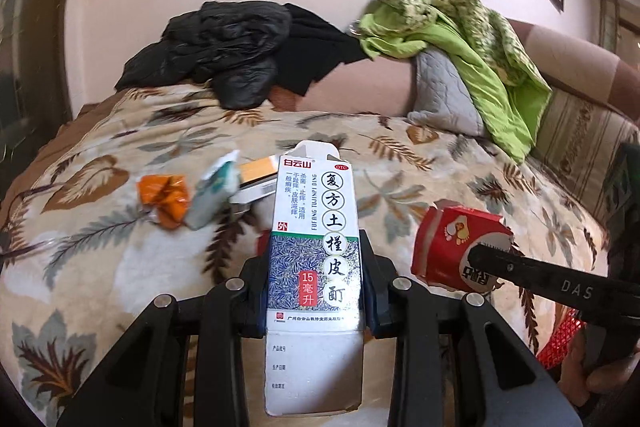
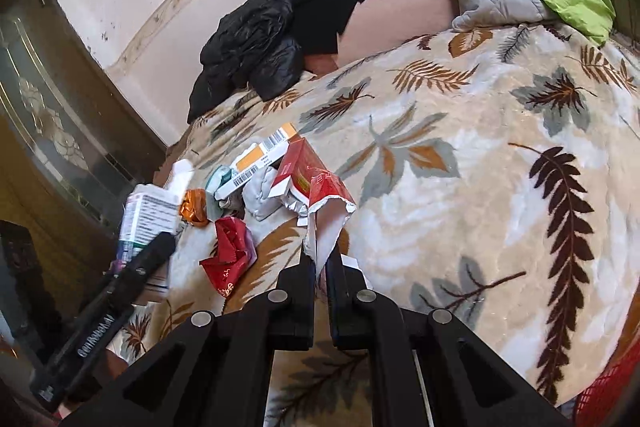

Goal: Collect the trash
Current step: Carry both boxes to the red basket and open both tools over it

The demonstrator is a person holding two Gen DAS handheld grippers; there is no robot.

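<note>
Left gripper [image 1: 314,267] clamped on tall white printed medicine carton [image 1: 314,227]. Right gripper [image 2: 320,263] pinched shut on torn red-and-white paper packet [image 2: 326,203], above leaf-patterned beige blanket [image 2: 480,187].

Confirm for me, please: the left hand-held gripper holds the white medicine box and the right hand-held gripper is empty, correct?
Not quite. The left hand-held gripper does hold the white medicine box, but the right hand-held gripper is not empty: the right wrist view shows it shut on a torn red paper carton.
</note>
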